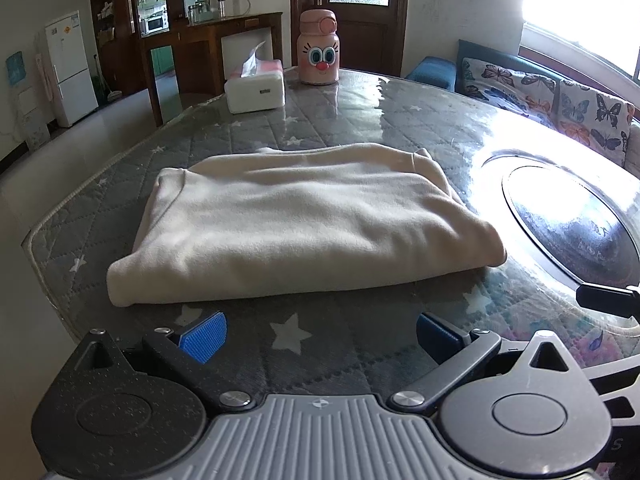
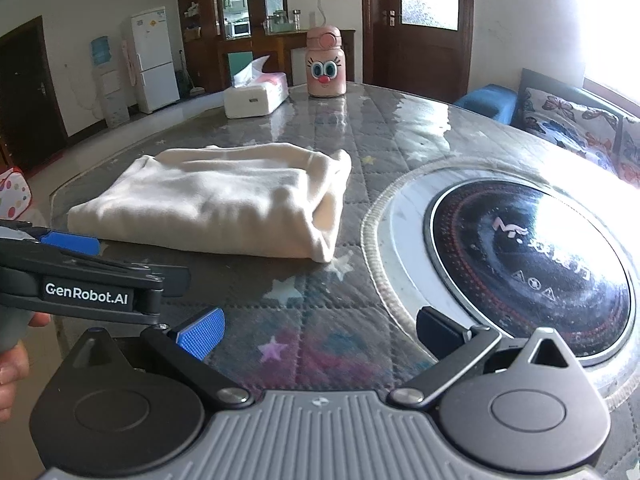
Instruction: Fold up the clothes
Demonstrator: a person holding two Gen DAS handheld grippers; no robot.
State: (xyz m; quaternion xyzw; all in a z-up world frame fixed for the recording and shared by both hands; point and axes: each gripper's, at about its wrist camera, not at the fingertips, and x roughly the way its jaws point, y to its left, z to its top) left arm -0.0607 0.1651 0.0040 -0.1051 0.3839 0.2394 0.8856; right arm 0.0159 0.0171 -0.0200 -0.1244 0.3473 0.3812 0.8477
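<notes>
Left wrist view showed your left gripper (image 1: 318, 334) released, its 2 blue pads spread wide over bare desk (image 1: 288, 364), grasping nothing. Right wrist view showed your right gripper (image 2: 320, 334) spread the same way and empty, near the round cooktop (image 2: 528, 264) set into the desk. Just beyond both, the cream garment (image 1: 296, 224) lay on the desk as a thick folded rectangle, apart from either gripper. Farther back stood the tissue box (image 1: 256, 90) and the pink cartoon bottle (image 1: 320, 48).

The fold looked close to finished. The likely risk was the bulky fleece springing open if you pinched only the top layer, or the stack sliding on the glossy cover toward the cooktop if you pushed sideways.
</notes>
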